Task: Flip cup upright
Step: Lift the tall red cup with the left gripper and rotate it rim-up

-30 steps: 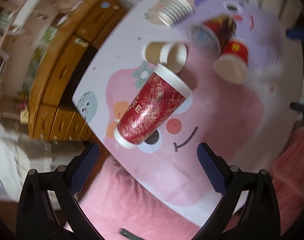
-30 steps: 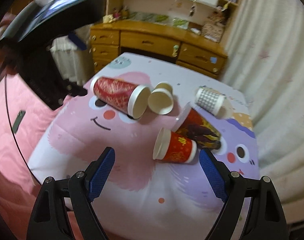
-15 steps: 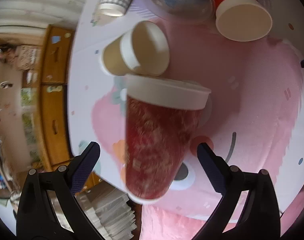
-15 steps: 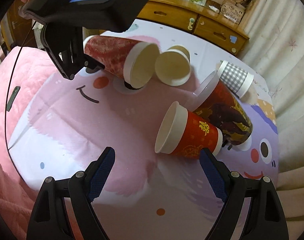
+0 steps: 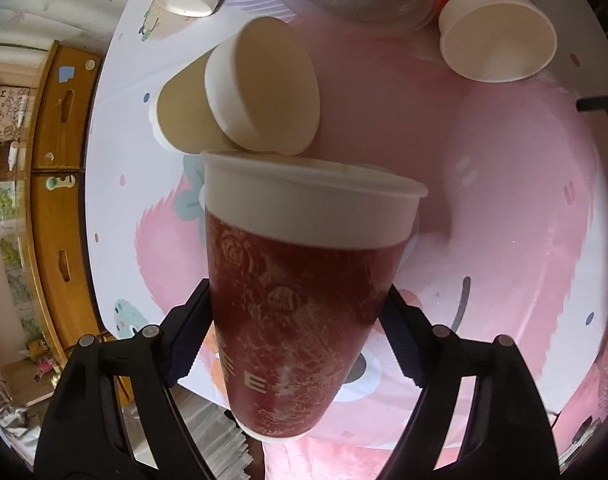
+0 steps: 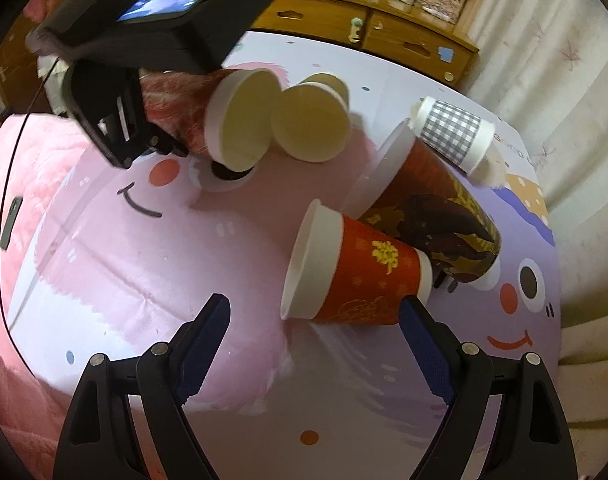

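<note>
Pink cartoon-face cloth covers the round counter (image 6: 115, 280), with a wooden chest of drawers (image 6: 384, 36) and pale curtains behind it.

Low in the left wrist view, the left tool (image 5: 297, 334) is clenched on the tall dark-red patterned paper cup with a white rim band (image 5: 299, 320), one blue pad on each flank of its lower body. The cup's long axis runs straight away from the tool, mouth pointing to the frame's top. In the right wrist view the same cup (image 6: 207, 116) lies sideways at upper left, mouth toward centre; whether it is lifted clear of the counter is hard to judge. Righting it probably calls for a wrist turn that swings the mouth upward.

Touching or just beyond its rim lies a plain tan paper cup (image 5: 239, 96) on its side, the nearest obstacle to that swing.

The right tool (image 6: 314, 338) is released, pads wide and holding nothing, with a short bright-red paper cup with gold print (image 6: 364, 272) lying just ahead. Behind that rest a large brown-and-gold paper cup (image 6: 432, 200) and a grey-checked paper cup (image 6: 452, 136), all on their sides.
</note>
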A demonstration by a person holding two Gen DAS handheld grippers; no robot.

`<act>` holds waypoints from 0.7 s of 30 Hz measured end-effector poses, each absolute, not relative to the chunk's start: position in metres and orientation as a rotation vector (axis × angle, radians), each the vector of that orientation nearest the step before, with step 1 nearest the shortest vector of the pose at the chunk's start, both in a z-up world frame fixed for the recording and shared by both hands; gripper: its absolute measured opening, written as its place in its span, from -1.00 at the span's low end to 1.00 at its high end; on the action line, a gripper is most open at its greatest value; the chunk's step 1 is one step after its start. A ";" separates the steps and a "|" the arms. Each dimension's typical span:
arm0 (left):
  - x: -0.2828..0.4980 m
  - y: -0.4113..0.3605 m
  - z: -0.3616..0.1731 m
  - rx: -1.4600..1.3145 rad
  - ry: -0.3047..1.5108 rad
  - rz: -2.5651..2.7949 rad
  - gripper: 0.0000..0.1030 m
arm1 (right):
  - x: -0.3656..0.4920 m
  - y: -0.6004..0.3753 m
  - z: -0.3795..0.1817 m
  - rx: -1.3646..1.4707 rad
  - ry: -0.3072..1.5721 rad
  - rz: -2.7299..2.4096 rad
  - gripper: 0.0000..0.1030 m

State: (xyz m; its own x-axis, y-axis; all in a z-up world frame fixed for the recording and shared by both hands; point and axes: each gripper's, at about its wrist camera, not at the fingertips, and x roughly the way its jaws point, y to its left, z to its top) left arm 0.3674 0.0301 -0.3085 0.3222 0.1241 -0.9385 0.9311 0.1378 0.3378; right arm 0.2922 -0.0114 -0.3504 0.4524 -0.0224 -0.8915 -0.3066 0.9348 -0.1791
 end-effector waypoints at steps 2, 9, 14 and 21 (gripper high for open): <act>0.367 0.030 -0.303 1.282 1.096 -0.784 0.50 | 0.297 -0.016 -0.347 -0.312 1.094 0.165 0.70; 0.359 0.036 -0.254 1.189 1.092 -0.741 0.48 | 0.306 -0.017 -0.321 -0.271 1.064 0.098 0.70; 0.338 0.042 -0.216 1.114 1.092 -0.682 0.46 | 0.297 -0.009 -0.290 -0.264 1.021 0.048 0.70; 0.281 0.049 -0.162 0.950 1.084 -0.642 0.45 | 0.253 0.015 -0.241 -0.270 0.982 -0.012 0.70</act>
